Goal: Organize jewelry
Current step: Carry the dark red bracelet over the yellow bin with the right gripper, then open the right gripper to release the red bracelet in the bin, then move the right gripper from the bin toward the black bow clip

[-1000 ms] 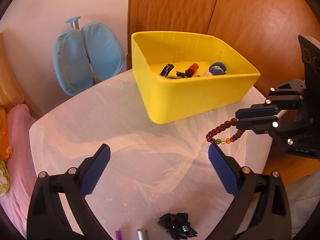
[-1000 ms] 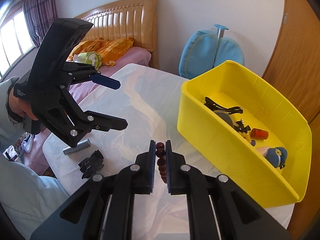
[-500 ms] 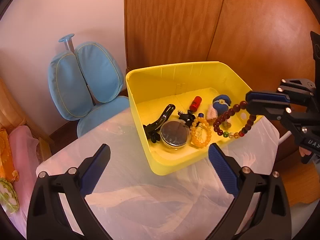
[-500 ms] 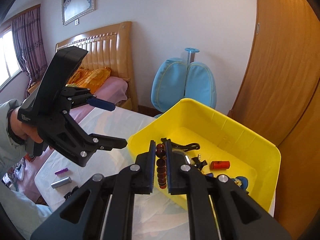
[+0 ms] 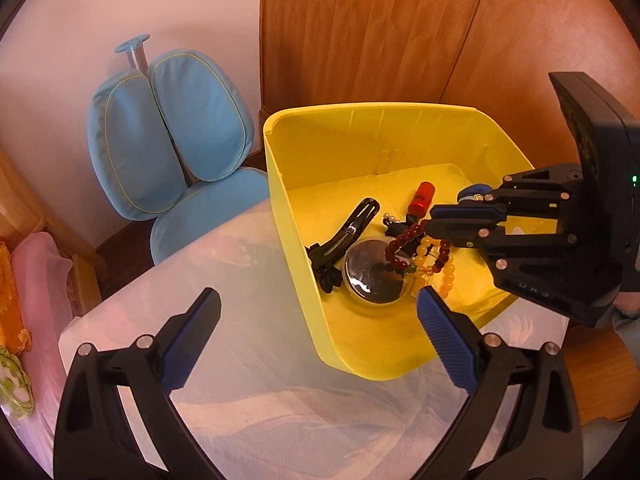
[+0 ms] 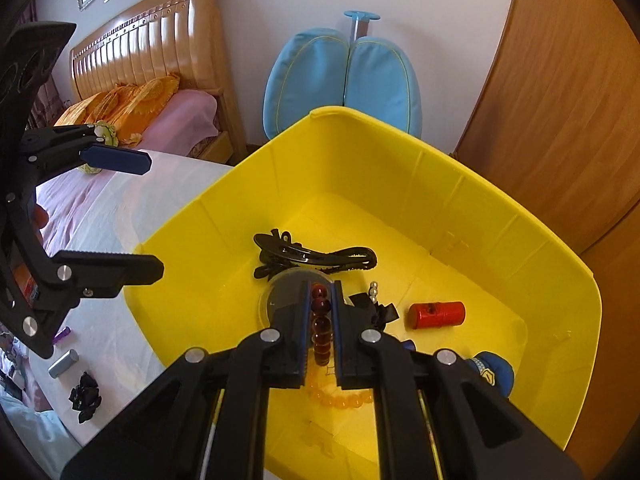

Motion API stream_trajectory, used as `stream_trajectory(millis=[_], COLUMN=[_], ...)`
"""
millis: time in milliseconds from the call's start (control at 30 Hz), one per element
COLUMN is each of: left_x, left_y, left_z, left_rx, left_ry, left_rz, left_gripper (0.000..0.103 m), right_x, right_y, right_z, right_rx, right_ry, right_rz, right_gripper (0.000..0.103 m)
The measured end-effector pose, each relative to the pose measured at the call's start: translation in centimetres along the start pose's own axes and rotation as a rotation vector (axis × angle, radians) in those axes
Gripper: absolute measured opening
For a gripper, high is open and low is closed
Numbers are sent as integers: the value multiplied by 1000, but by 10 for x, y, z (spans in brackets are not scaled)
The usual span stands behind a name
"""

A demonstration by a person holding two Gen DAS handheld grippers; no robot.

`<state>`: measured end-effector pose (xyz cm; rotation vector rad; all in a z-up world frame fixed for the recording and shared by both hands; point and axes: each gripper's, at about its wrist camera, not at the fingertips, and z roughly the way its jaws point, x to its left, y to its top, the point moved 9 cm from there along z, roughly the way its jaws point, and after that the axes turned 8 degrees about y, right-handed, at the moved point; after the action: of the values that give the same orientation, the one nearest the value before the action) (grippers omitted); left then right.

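Note:
A yellow bin (image 5: 304, 264) (image 6: 440, 184) stands on the white table. Inside lie a black hair clip (image 5: 348, 232) (image 6: 316, 256), a round clear-lidded case (image 5: 370, 276), a yellow bead bracelet (image 5: 446, 272) (image 6: 340, 400), a red cylinder (image 5: 423, 197) (image 6: 437, 314) and a blue plush piece (image 6: 494, 372). My right gripper (image 5: 432, 222) (image 6: 321, 292) is shut on a dark red bead bracelet (image 5: 404, 242) (image 6: 321, 322), which hangs inside the bin above the case. My left gripper (image 5: 318, 320) stands open over the bin's near wall, holding nothing.
On the table (image 5: 248, 380) left of the bin lie a silver tube (image 6: 63, 363), a purple piece (image 6: 62, 335) and a black hair tie (image 6: 85, 397). A blue padded chair (image 5: 168, 140) stands behind the table, a wooden wardrobe (image 5: 380, 32) behind the bin, a bed (image 6: 152, 120) at the left.
My right gripper has carried the red bracelet from beside the bin's front wall to over its inside and lowered it there. My left gripper has moved forward toward the bin, still open.

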<state>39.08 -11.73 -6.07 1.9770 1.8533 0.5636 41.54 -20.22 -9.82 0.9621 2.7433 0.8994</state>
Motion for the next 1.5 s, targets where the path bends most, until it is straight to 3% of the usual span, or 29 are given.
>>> stream_trajectory(millis=[100,133,167,233,533,833,933,1100,1300,1500], left_x=[2,2,2,2,15,46,53,59,54,35], left_y=[-1,-1,-2,-3,-35,-95,-113,-153,-219,-273], left_z=[-1,-2,-3,-4,-26,-57,-71,-81,-73,-66], left_rx=[-2,-4,-7,-10,-33,-33,-37,-7,80,149], left_ry=[-7,-9,-10,-8,-7,57,70,89,125,163], left_rz=[-8,-9,-11,-15,-41,-102,-116,-142,-174,-128], left_gripper=[96,96,96,96,96,96,96,96,96,96], right_x=[-3,-4,-4,-7,10,64,85,131,191,243], right_y=[-3,-3,-4,0,5,-7,-11,-28,-76,-121], right_z=[0,-3,-7,-16,-60,-86,-90,-79,-34,0], right_rx=[5,-3,-16,-52,-182,-238,-244,-198,-41,89], right_ry=[-10,-15,-24,-31,-4,65,105,189,297,363], right_rz=[3,5,8,21,26,-34,-57,-115,-166,-244], right_gripper=[11,18,38,56,64,93,94,95,95,95])
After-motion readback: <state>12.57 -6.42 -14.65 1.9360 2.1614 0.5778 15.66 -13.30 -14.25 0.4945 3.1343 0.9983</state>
